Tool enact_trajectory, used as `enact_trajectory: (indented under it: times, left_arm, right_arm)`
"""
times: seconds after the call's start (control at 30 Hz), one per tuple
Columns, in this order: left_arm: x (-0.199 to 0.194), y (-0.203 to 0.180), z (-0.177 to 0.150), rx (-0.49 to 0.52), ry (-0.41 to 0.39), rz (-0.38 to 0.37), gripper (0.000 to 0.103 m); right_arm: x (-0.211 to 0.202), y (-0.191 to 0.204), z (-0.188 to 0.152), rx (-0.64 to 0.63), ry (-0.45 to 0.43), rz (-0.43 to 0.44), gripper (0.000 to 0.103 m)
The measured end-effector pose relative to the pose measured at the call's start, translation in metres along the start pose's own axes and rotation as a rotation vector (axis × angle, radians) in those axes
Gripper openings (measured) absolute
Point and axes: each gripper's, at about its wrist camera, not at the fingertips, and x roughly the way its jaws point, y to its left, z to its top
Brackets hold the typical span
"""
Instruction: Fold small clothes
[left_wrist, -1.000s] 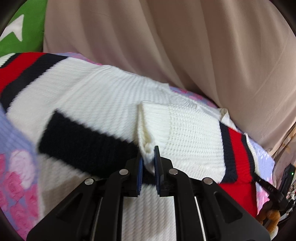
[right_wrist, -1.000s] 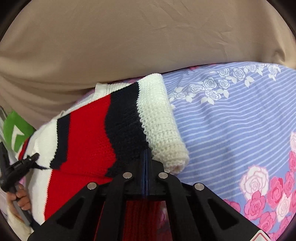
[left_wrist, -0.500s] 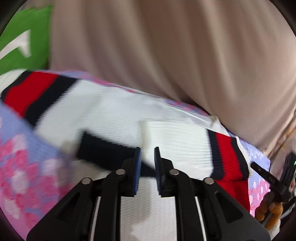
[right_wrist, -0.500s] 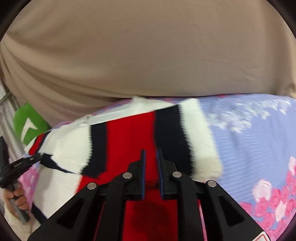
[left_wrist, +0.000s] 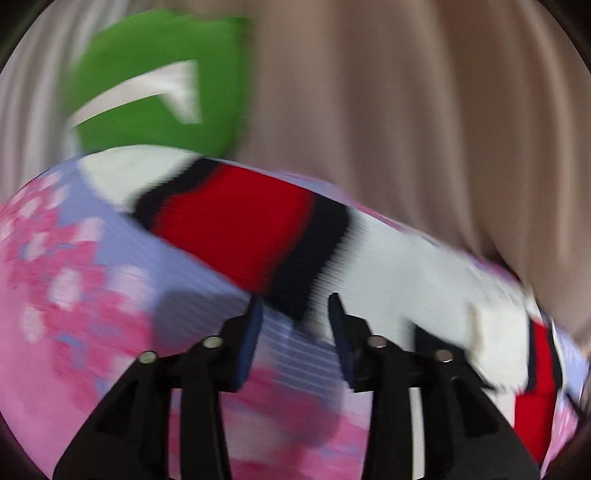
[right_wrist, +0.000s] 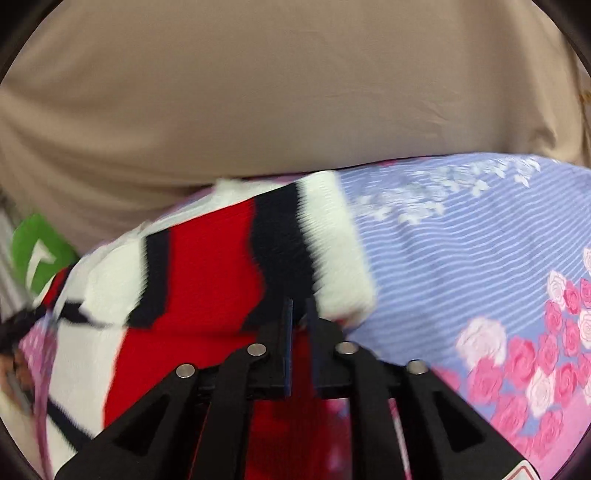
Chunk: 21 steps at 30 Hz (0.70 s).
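— How do the grippers stand?
— The left gripper (left_wrist: 295, 306) has just been opening; its jaws gape with nothing between them. The right gripper (right_wrist: 299, 310) shows a narrow gap, also holding nothing.
— And the sweater?
— The striped sweater (right_wrist: 207, 258) lies just past both grippers on the floral bedsheet (right_wrist: 461, 240), below a beige curtain (right_wrist: 295, 92).

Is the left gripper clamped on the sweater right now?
No, the left gripper stands open, nothing pinched; the sweater lies just beyond.

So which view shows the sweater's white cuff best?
The right wrist view: the white cuff sits near centre, only mildly blurred, just beyond the right claw. The left wrist view is heavily smeared; its white patches can't be identified as that cuff.
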Motion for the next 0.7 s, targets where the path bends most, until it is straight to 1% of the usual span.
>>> enact_trajectory:
  times: [0.03, 0.07, 0.1, 0.13, 0.17, 0.2, 0.23, 0.27, 0.33, 0.37, 0.4, 0.43, 0.47, 0.5, 0.53, 0.57, 0.63, 0.7]
  left_arm:
    - [0.004, 0.028, 0.014, -0.071, 0.005, 0.02, 0.043]
    - [0.01, 0.056, 0.028, -0.149, 0.009, 0.04, 0.044]
    - [0.016, 0.073, 0.035, -0.197, 0.009, 0.044, 0.046]
    - [0.02, 0.092, 0.043, -0.242, 0.011, 0.044, 0.048]
    - [0.026, 0.108, 0.05, -0.288, 0.007, 0.047, 0.049]
    - [0.031, 0.118, 0.054, -0.323, 0.005, 0.037, 0.053]
    - [0.039, 0.13, 0.058, -0.374, 0.006, 0.02, 0.056]
    - [0.045, 0.138, 0.059, -0.429, 0.007, 0.0, 0.056]
    - [0.059, 0.153, 0.061, -0.517, 0.013, -0.077, 0.057]
    - [0.064, 0.157, 0.062, -0.555, 0.014, -0.103, 0.056]
    - [0.067, 0.158, 0.063, -0.577, 0.001, -0.112, 0.055]
    - [0.067, 0.156, 0.065, -0.577, -0.009, -0.112, 0.037]
    - [0.069, 0.151, 0.069, -0.571, -0.012, -0.13, 0.021]
    - [0.068, 0.14, 0.073, -0.562, -0.009, -0.138, 0.009]
    - [0.062, 0.126, 0.077, -0.54, -0.031, -0.147, 0.008]
    - [0.051, 0.101, 0.084, -0.478, -0.062, -0.152, 0.007]
    - [0.026, 0.05, 0.096, -0.322, -0.107, -0.143, 0.007]
    - [-0.008, -0.029, 0.097, -0.116, -0.161, -0.164, 0.007]
  right_arm:
    - [-0.007, 0.009, -0.009, -0.023, 0.023, 0.05, 0.014]
    - [-0.004, 0.023, -0.018, -0.037, 0.047, 0.098, 0.016]
    - [0.0, 0.037, -0.03, -0.051, 0.077, 0.145, 0.018]
    - [0.004, 0.047, -0.04, -0.064, 0.102, 0.173, 0.023]
    - [0.005, 0.051, -0.045, -0.08, 0.121, 0.186, 0.025]
    - [0.008, 0.058, -0.051, -0.118, 0.14, 0.175, 0.025]
    - [0.011, 0.066, -0.054, -0.151, 0.149, 0.145, 0.025]
    - [0.01, 0.071, -0.054, -0.158, 0.141, 0.141, 0.027]
    - [0.011, 0.071, -0.053, -0.137, 0.146, 0.153, 0.036]
    - [0.016, 0.07, -0.053, -0.118, 0.155, 0.163, 0.035]
    - [0.01, 0.059, -0.051, -0.097, 0.157, 0.177, 0.035]
    - [0.006, 0.056, -0.052, -0.085, 0.156, 0.184, 0.035]
    - [0.007, 0.056, -0.053, -0.075, 0.154, 0.189, 0.035]
    - [0.005, 0.054, -0.051, -0.074, 0.152, 0.188, 0.035]
    - [0.005, 0.055, -0.052, -0.077, 0.15, 0.185, 0.035]
    - [0.004, 0.054, -0.052, -0.081, 0.148, 0.181, 0.035]
    - [0.005, 0.055, -0.05, -0.086, 0.145, 0.174, 0.036]
    - [0.005, 0.054, -0.05, -0.085, 0.143, 0.172, 0.037]
